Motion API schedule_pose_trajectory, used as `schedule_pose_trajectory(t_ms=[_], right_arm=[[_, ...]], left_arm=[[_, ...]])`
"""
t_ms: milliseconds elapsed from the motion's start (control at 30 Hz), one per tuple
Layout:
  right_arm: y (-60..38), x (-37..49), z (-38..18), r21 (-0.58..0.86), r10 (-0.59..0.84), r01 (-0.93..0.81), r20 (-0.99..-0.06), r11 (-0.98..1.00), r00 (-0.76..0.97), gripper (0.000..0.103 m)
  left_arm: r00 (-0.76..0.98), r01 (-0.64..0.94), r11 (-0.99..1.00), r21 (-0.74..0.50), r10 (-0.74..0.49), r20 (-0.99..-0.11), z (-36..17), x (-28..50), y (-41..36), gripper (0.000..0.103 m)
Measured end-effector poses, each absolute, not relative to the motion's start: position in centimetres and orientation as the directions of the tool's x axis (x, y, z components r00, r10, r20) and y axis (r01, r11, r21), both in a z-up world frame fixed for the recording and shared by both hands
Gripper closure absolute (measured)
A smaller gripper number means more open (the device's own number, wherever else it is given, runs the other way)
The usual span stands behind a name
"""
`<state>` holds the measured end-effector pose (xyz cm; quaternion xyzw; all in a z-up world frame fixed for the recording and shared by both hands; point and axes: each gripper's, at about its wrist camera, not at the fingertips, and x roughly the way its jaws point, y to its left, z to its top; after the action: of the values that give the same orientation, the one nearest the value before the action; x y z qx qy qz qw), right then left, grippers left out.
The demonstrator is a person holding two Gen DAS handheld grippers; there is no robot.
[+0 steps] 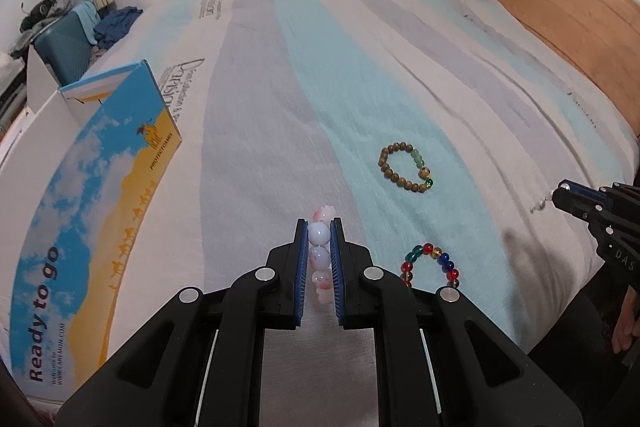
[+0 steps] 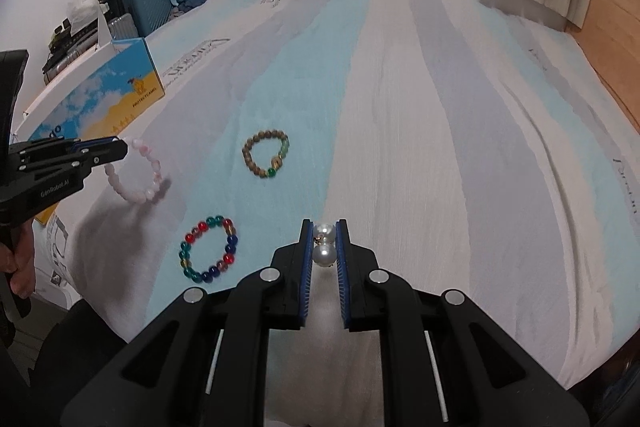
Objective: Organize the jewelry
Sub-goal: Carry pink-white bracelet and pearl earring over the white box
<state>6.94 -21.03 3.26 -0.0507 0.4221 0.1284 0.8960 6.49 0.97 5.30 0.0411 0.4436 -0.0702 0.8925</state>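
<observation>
Black gripper arms fill the bottom of both wrist views, each set closed on a piece of jewelry. Seen from the left wrist, the left gripper [image 1: 319, 259] has its blue pads clamped narrowly on a pink and white bead bracelet [image 1: 320, 253]; in the right wrist view that bracelet hangs in a loop from the fingertips, apparently clear of the striped bedspread [image 2: 400, 107], which serves as the landmark surface. The right gripper [image 2: 325, 245] pinches a pair of pearl beads [image 2: 324, 247], seemingly an earring or small pearl piece. Both pieces look picked up, so the step in hand appears to be carrying them off for storage. The likely destination is the open cardboard box [image 1: 100, 155] with a blue sky and yellow print, at the bedspread's left edge; the next move probably calls for swinging each gripper over it and releasing. Two bracelets remain on the bedspread: a brown wooden bead bracelet [image 2: 265, 154] with green beads near the middle, and a multicoloured glass bead bracelet [image 2: 209, 250] closer to the person. Nothing visibly blocks the way to the box.
</observation>
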Motion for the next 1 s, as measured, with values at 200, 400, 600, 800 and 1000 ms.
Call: schedule_pose_trajectory(t_ms=[200, 400, 600, 800, 1000], right_arm=[[-19.7, 7.5, 5.4, 0.008, 0.192, -0.281, -0.751, 0.96, 0.632, 0.092], [-17.6, 7.9, 7.5, 0.0, 0.204, -0.3, -0.733, 0.954, 0.649, 0.092], [-15.6, 8.4, 9.1, -0.001, 0.22, -0.319, -0.722, 0.948, 0.656, 0.092], [-13.3, 8.7, 10.5, -0.002, 0.239, -0.342, -0.712, 0.94, 0.661, 0.092], [-10.6, 8.9, 12.0, -0.005, 0.266, -0.376, -0.699, 0.927, 0.664, 0.092]], left_arm=[[0.61, 0.149, 0.989, 0.012, -0.083, -0.788, 6.8, 6.2, 1.6, 0.093], [0.626, 0.132, 0.991, 0.02, -0.068, -0.777, 8.6, 6.0, 2.6, 0.093], [0.641, 0.107, 0.994, 0.032, -0.044, -0.766, 10.5, 5.6, 4.2, 0.093], [0.658, 0.074, 0.997, 0.035, -0.022, -0.753, 12.4, 5.3, 6.3, 0.093], [0.674, 0.045, 0.998, 0.044, 0.002, -0.739, 13.9, 5.1, 8.3, 0.093]])
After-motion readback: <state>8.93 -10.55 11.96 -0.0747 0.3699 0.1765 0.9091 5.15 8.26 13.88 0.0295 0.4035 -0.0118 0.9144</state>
